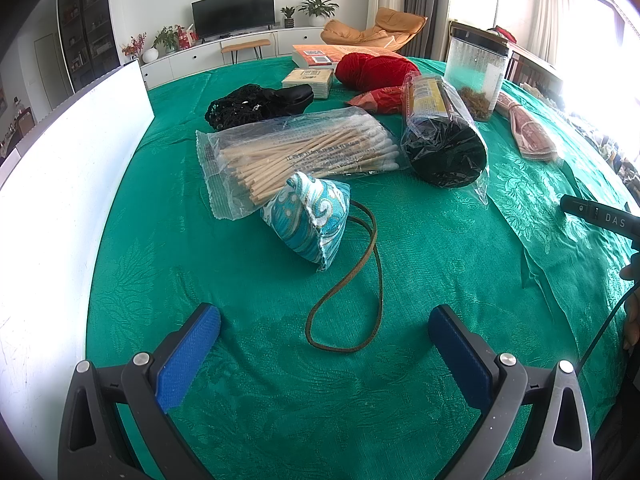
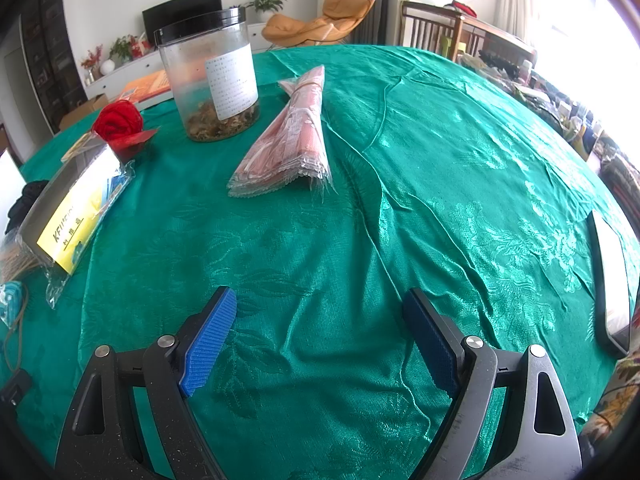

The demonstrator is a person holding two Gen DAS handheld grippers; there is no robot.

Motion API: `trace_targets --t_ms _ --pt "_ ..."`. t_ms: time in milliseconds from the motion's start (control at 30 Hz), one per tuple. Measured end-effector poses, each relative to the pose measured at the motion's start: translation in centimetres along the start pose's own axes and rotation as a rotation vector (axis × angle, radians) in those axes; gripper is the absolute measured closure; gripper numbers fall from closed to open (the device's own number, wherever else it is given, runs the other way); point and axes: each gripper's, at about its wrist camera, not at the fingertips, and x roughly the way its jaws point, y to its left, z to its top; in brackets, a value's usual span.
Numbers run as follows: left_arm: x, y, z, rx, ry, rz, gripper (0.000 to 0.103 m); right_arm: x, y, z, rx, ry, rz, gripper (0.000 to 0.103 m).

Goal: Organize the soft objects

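Observation:
A turquoise patterned fabric pouch [image 1: 308,218] with a brown cord loop [image 1: 352,304] lies on the green tablecloth [image 1: 248,400], just ahead of my left gripper [image 1: 324,316], which is open and empty. Behind the pouch sit a plastic bag of cotton swabs [image 1: 300,156], a black net bundle [image 1: 240,110], a wrapped dark yarn roll [image 1: 442,136] and red yarn [image 1: 376,70]. My right gripper [image 2: 320,304] is open over bare cloth. Ahead of it lies a pink stack of plastic-wrapped packets [image 2: 292,136]. Red yarn [image 2: 118,122] shows at far left.
A white board [image 1: 64,184] stands along the left table edge. A clear jar with a black lid [image 2: 210,80] holds dried bits. Books [image 1: 320,56] and a tissue pack [image 1: 310,80] lie at the back. A flat white-faced device [image 2: 610,276] rests near the right edge.

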Motion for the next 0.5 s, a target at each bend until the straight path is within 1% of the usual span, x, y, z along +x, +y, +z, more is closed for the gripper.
trace_targets --t_ms 333,400,433,500 --pt "0.0 0.0 0.0 0.004 0.005 0.000 0.000 0.0 0.0 0.0 0.000 0.000 0.000 0.016" --pt "0.1 0.0 0.2 0.010 0.029 -0.007 0.000 0.0 0.0 0.0 0.000 0.000 0.000 0.016" --pt "0.0 0.2 0.5 0.001 0.050 -0.014 0.000 0.0 0.0 0.0 0.000 0.000 0.000 0.016" --pt "-0.8 1.0 1.3 -0.055 0.068 -0.078 0.000 0.0 0.0 0.0 0.000 0.000 0.000 0.016"
